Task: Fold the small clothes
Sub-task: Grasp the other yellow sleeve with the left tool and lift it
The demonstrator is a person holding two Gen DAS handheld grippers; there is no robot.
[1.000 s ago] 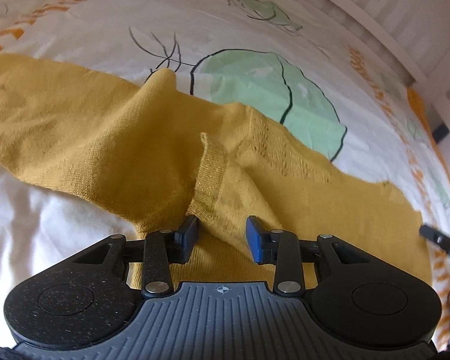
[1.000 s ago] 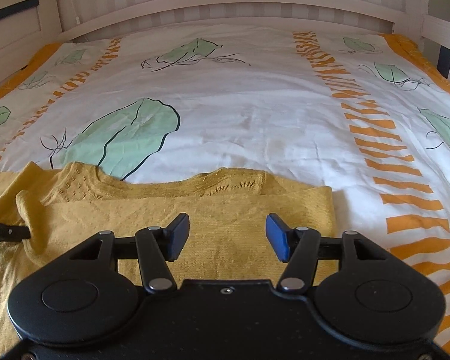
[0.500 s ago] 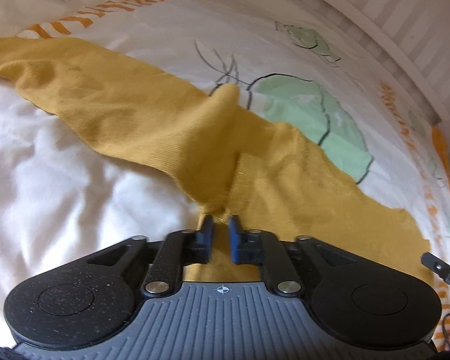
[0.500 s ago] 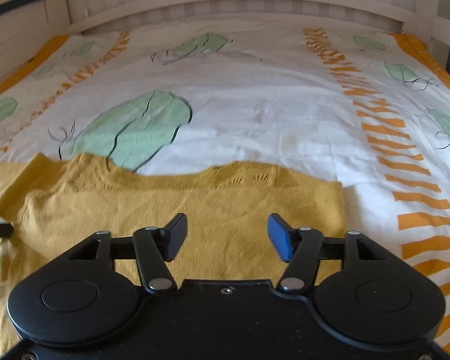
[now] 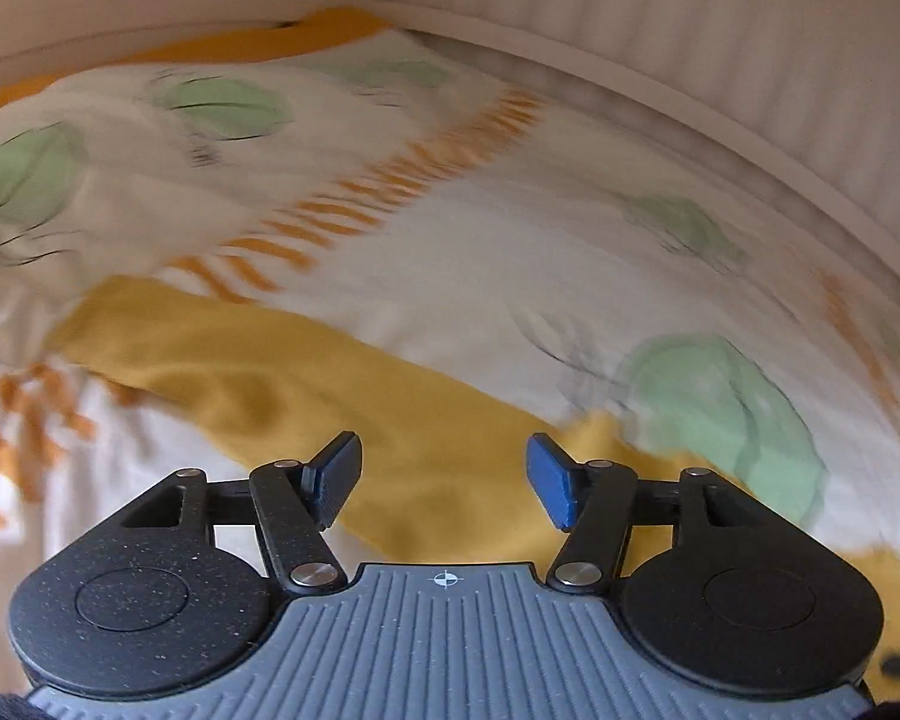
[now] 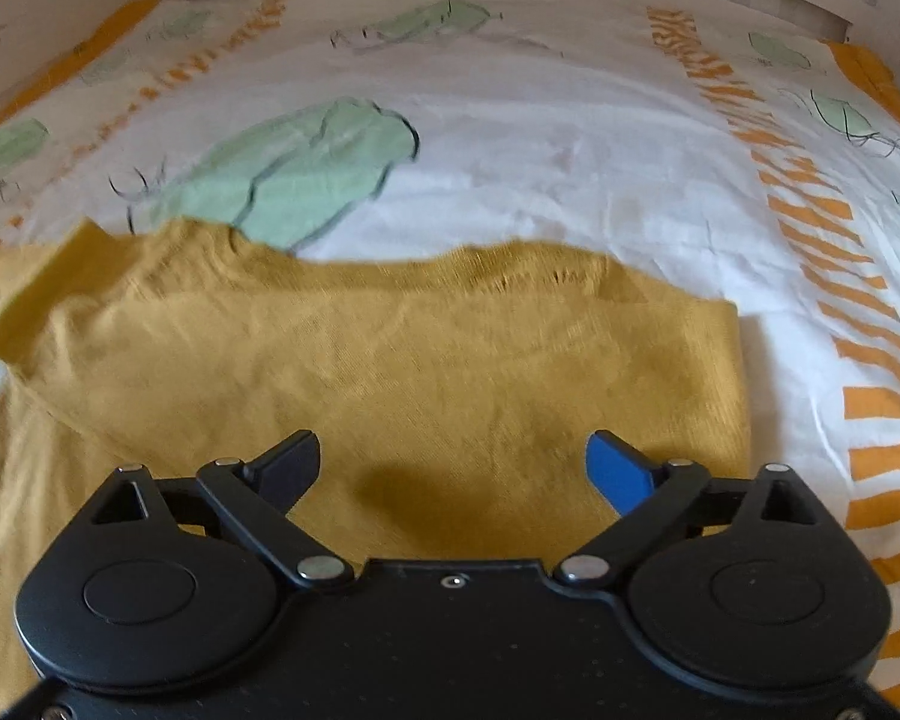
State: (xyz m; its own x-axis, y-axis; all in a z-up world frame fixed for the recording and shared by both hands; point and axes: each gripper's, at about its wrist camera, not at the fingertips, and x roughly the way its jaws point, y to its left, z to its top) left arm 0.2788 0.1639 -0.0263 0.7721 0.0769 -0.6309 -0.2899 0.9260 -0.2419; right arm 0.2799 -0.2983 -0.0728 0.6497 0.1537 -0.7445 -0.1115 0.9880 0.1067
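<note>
The yellow top (image 6: 390, 360) lay flat across the lower half of the right wrist frame, on a bed (image 6: 540, 138) with a white cover printed with green leaves and orange stripes. Its neckline faced the headboard, and a sleeve ran off to the left edge of the frame. The right tongs (image 6: 453, 465) hung over the body of the top, jaws spread wide and just opened further, nothing between them. In the blurred left wrist frame the sleeve (image 5: 282, 384) stretched as a band from middle left toward lower right. The left tongs (image 5: 444, 474) had also just been opening and stood about half apart, clear of the cloth, gripping nothing. The top looked like a thin, light knit: soft and limp, likely to sag, stretch and wrinkle when lifted, and to cling a little to the cover. Pinching a hem, cuff or shoulder seam, where the cloth is doubled, would probably hold best. Each tong should take a single layer at an edge, so the fold falls straight.
</note>
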